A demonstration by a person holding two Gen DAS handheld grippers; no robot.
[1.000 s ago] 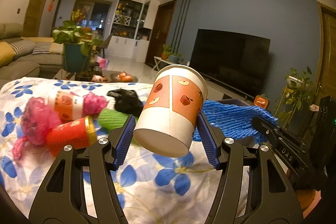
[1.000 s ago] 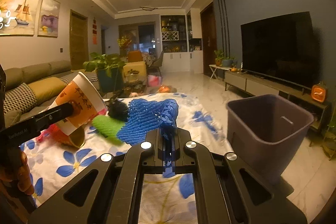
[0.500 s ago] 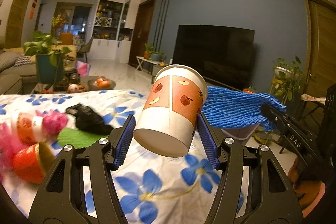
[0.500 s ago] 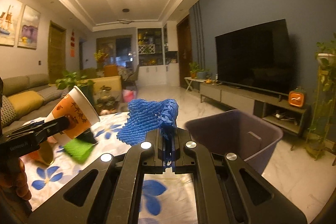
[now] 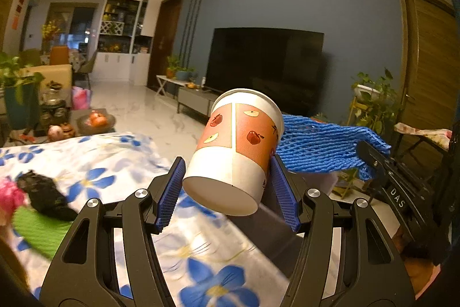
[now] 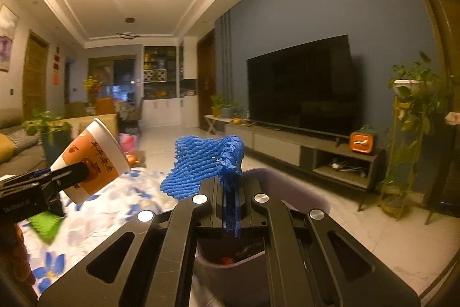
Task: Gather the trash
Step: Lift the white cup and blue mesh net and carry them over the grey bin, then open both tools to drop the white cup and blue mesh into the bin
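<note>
From the left wrist, the left gripper [image 5: 228, 186], clamping the paper cup [image 5: 235, 148], has swung off the floral table [image 5: 95, 151] toward the bin, while from the right wrist, the right gripper [image 6: 230, 200], pinching the blue foam net [image 6: 207, 166], now hangs over the purple bin [image 6: 302, 186], so both drops look imminent.

orange-white apple-print cup [image 5: 238, 146]; blue foam net [image 6: 207, 163]; white blue-flowered tablecloth [image 5: 120, 151].

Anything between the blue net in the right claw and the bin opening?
Nothing visible. The blue foam mesh net, pinched in the right claw, hangs above the open purple plastic bin, whose mouth is uncovered.
</note>
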